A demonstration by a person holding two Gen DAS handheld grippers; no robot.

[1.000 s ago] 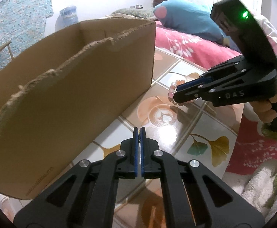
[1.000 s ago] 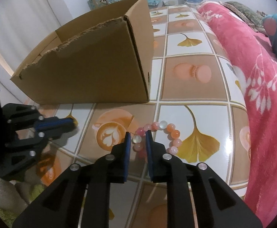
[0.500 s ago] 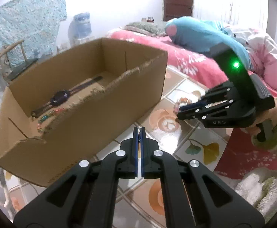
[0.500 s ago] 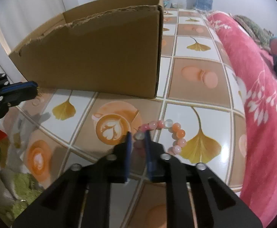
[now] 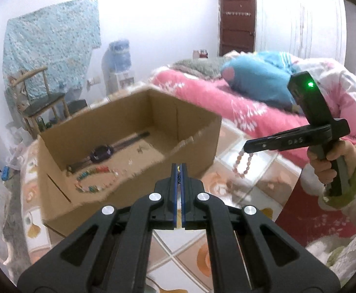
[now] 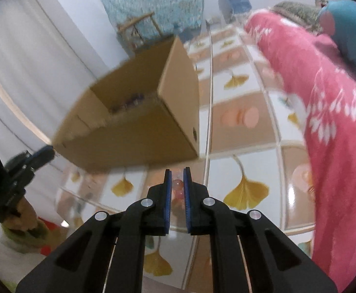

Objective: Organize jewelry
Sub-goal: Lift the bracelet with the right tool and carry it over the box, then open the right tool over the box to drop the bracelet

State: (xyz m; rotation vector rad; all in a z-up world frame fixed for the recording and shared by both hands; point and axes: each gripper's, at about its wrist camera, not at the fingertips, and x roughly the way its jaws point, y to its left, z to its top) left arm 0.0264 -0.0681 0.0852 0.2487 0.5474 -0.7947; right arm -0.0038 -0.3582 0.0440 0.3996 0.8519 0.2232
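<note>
A pink bead bracelet (image 5: 242, 166) hangs from my right gripper (image 6: 177, 172), which is shut on one of its beads (image 6: 177, 185) above the tiled surface. In the left wrist view that gripper (image 5: 248, 148) is to the right of the open cardboard box (image 5: 134, 185). Inside the box lie a dark wristwatch (image 5: 101, 152) and a multi-coloured bead string (image 5: 93, 180). My left gripper (image 5: 178, 167) is shut and raised in front of the box's torn near wall. A thin speck of colour shows between its pads; what it is cannot be told. It appears blurred at the left in the right wrist view (image 6: 43, 153).
The box (image 6: 134, 141) stands on a glossy tiled surface (image 6: 247, 191) printed with ginkgo leaves and coffee cups. A pink floral blanket (image 5: 226, 105) and a blue pillow (image 5: 256, 78) border it on the right. A wooden chair (image 5: 39, 102) and a water dispenser (image 5: 118, 61) stand behind.
Both grippers have risen. The right one closed on the bracelet and lifted it off the tiles. The left view now looks down into the box.
</note>
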